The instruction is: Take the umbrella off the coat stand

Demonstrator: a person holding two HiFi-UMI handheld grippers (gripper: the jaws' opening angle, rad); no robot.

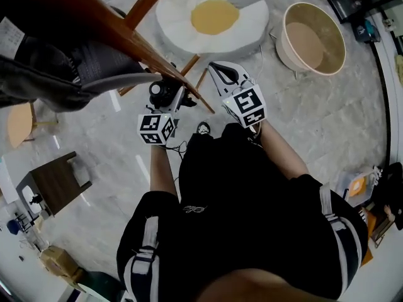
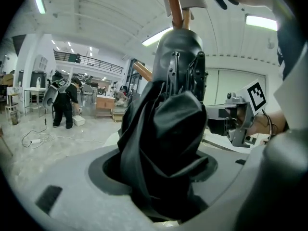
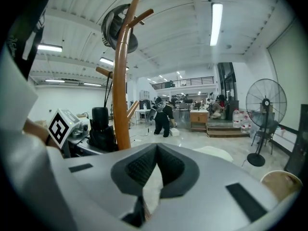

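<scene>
Umbrella [image 2: 163,129], folded and black, is clamped between the jaws of the left hand-held gripper [image 1: 169,104]; the pads are pressed into the fabric. Right hand-held gripper [image 3: 156,147] is held just beside it, jaws closed together, nothing gripped. Umbrella is seen upright against the pole of the coat stand [image 3: 120,81]. Egg-shaped cushion [image 1: 211,17] and round tub [image 1: 313,38] are seen on the floor beyond.

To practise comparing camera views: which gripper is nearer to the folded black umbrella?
Left. The left gripper has its jaws round the umbrella; the right gripper, jaws together and empty, is apart from it, beyond the coat stand pole.
</scene>
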